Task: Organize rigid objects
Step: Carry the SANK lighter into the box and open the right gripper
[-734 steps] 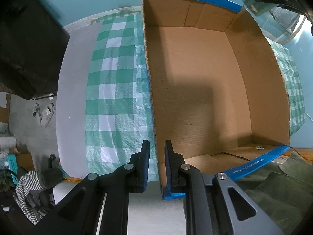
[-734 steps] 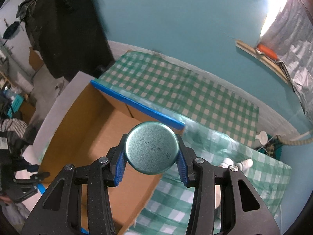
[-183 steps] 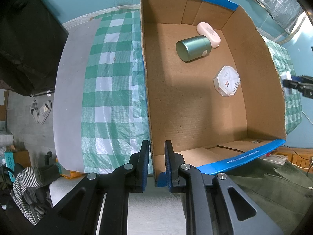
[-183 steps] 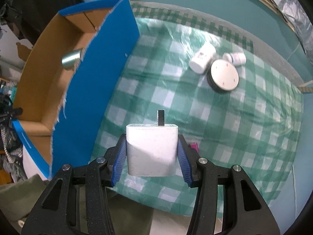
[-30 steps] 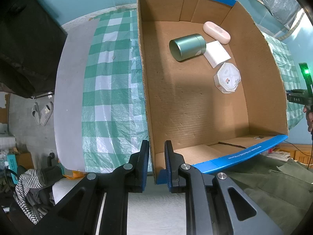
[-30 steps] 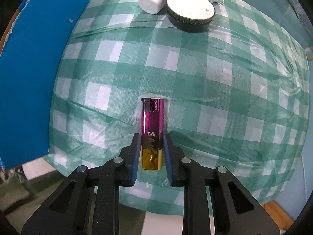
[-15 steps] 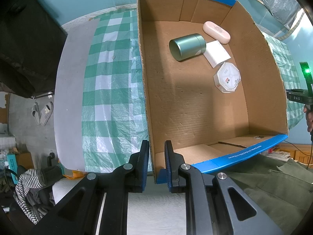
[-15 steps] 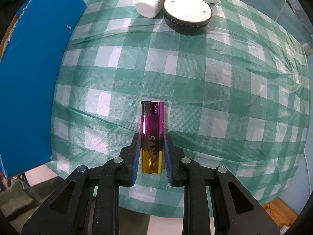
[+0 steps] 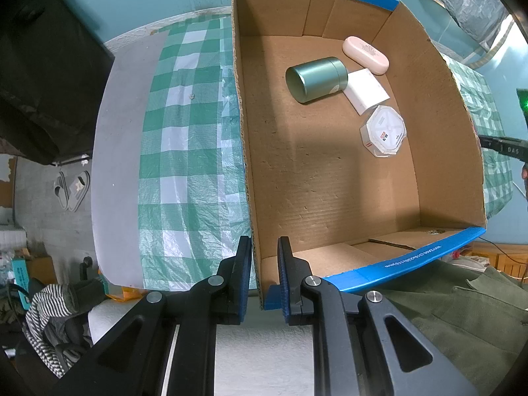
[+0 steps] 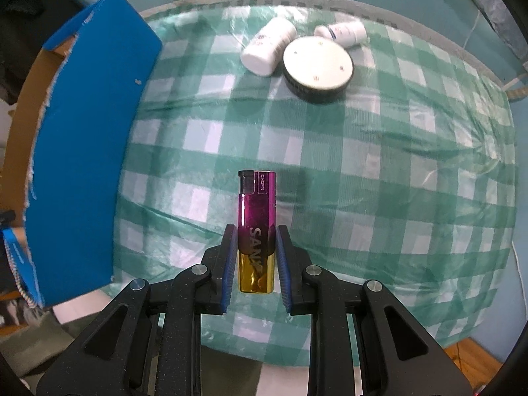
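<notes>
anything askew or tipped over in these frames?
Three things lie on their sides: the green canister in the cardboard box, and the two white bottles on the checked cloth beside the round black tin. No spill or damage visible.

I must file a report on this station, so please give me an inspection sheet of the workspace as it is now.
Surface: green checked cloth, wrinkled.
Job's things: cardboard box holds green tin, pink case, white block, white hexagonal box; two white bottles and round black-rimmed lid on cloth.
Clutter: nothing seen on cloth.
Grippers: left gripper clamps the box wall; right gripper holds purple-gold lighter above cloth.
Cables: thin cable beyond the box.
Surroundings: teal wall, sandals on floor, striped cloth.
</notes>
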Demonstrator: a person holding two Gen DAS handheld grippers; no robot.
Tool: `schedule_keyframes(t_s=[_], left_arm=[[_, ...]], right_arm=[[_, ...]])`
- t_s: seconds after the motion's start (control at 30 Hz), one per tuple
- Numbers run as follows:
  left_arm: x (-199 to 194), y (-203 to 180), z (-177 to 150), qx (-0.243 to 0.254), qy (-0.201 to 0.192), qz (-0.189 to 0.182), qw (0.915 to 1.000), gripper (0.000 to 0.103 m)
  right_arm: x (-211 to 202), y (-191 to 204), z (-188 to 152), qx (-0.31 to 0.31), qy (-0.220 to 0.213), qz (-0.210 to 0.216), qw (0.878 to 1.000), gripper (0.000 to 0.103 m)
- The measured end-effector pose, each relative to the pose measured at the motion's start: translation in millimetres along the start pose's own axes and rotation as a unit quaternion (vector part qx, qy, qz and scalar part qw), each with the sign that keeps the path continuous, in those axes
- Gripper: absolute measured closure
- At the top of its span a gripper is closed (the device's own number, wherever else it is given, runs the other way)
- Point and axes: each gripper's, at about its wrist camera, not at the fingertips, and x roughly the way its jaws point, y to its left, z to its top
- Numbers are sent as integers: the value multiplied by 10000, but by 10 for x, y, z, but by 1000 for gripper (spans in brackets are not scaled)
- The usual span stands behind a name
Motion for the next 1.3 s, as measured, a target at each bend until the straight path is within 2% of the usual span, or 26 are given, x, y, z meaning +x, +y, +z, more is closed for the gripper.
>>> schedule_keyframes(t_s=[0.33, 0.87, 1.3], left_arm=[[0, -2, 0, 7, 3, 2, 10000, 88], [1, -5, 7, -9, 8, -5, 10000, 88], [12, -3, 14, -21, 18, -17, 10000, 88]], right_arm=[[-325, 284, 217, -272, -291, 97, 9992, 81], [-704, 887, 786, -767, -748, 304, 9938, 81], [-697, 1475, 1139, -1245, -847, 539, 9871, 81]])
